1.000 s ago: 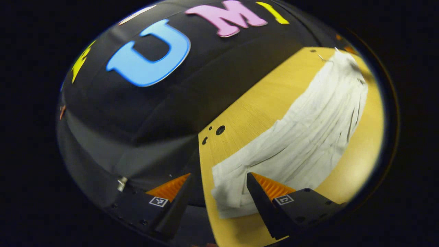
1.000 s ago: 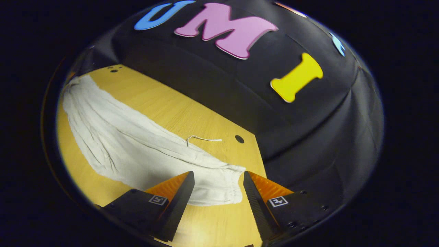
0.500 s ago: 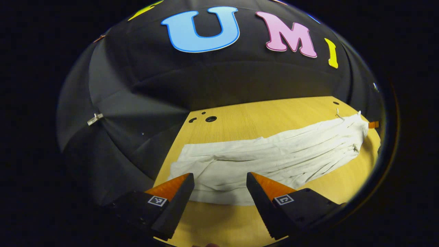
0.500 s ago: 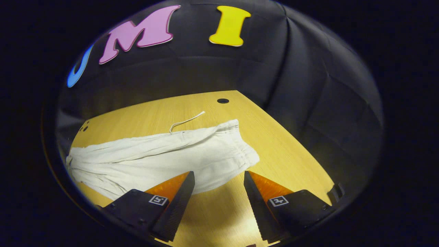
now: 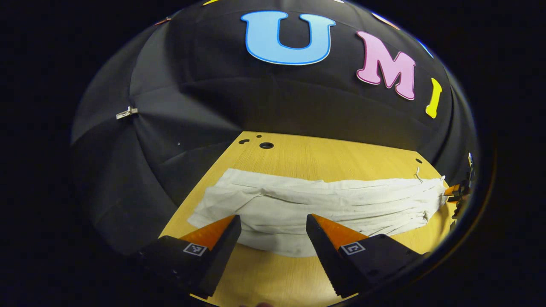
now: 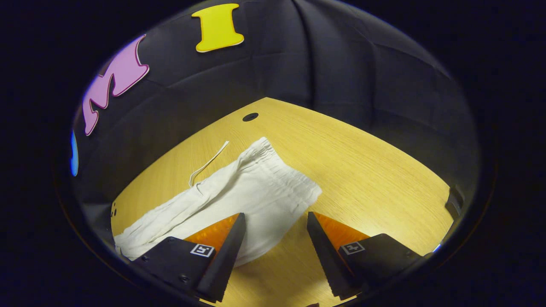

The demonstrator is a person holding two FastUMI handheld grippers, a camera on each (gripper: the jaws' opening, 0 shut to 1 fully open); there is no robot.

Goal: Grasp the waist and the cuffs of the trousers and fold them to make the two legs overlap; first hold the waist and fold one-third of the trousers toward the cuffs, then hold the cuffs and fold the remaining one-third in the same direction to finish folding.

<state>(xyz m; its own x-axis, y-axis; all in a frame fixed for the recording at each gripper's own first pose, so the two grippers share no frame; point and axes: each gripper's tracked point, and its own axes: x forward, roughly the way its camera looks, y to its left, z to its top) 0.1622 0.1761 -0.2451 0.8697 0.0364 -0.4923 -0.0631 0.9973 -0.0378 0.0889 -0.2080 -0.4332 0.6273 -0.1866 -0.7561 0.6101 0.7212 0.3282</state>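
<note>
Both grippers swing round and now face the trousers [image 5: 324,204] squarely across the table [image 5: 307,157]. Left gripper [image 5: 273,224] gapes over the cuff end, right gripper [image 6: 275,221] gapes by the waist [image 6: 281,175], neither holding anything. Soft, light, crumply cloth — I'd pinch the gathered waistband edge, drawstring [image 6: 209,162] trailing beyond.

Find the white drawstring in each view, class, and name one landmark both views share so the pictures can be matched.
Left gripper view: the drawstring is a small loop far right, at the trousers' far end.
Right gripper view: the drawstring trails up and left of the waistband, left of centre.
Shared landmark: the wooden table, with the trousers lying on it.
</note>
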